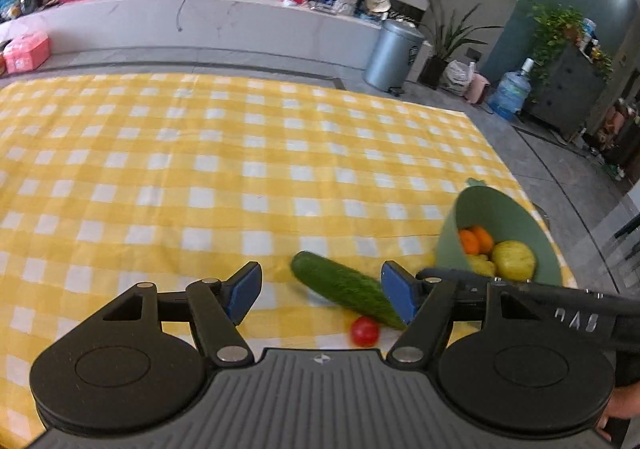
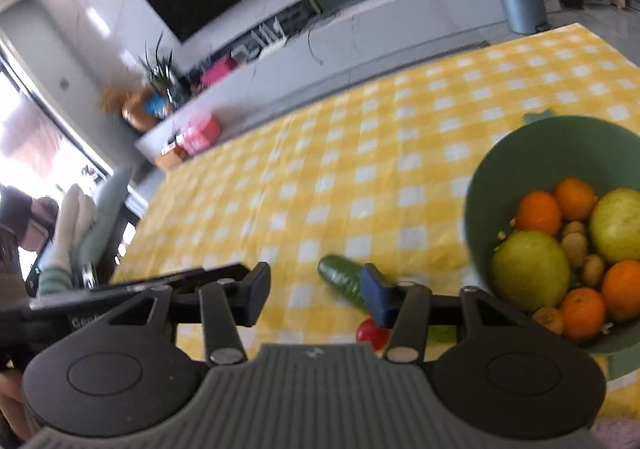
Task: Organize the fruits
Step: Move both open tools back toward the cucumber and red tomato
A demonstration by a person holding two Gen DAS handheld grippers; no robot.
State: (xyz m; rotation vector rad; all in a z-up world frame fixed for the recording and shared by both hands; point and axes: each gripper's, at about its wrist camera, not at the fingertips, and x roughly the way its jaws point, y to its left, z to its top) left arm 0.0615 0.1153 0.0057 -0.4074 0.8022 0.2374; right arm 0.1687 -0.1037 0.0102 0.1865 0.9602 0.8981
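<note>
Left gripper (image 1: 320,291) up close, jaws spread wide with nothing pinched; the cucumber (image 1: 346,289) lies on the yellow checked tabletop (image 1: 200,169) just past the blue pads, a tomato (image 1: 365,331) touching or nearly touching its near end. Right gripper (image 2: 314,295) hovers over the same pair, jaws apart too, not clamped on anything. Green bowl (image 2: 560,145) sits near the tabletop's right edge, just beside the cucumber, loaded with oranges (image 2: 538,212), pale green fruit (image 2: 530,269) and small brown pieces.
</note>
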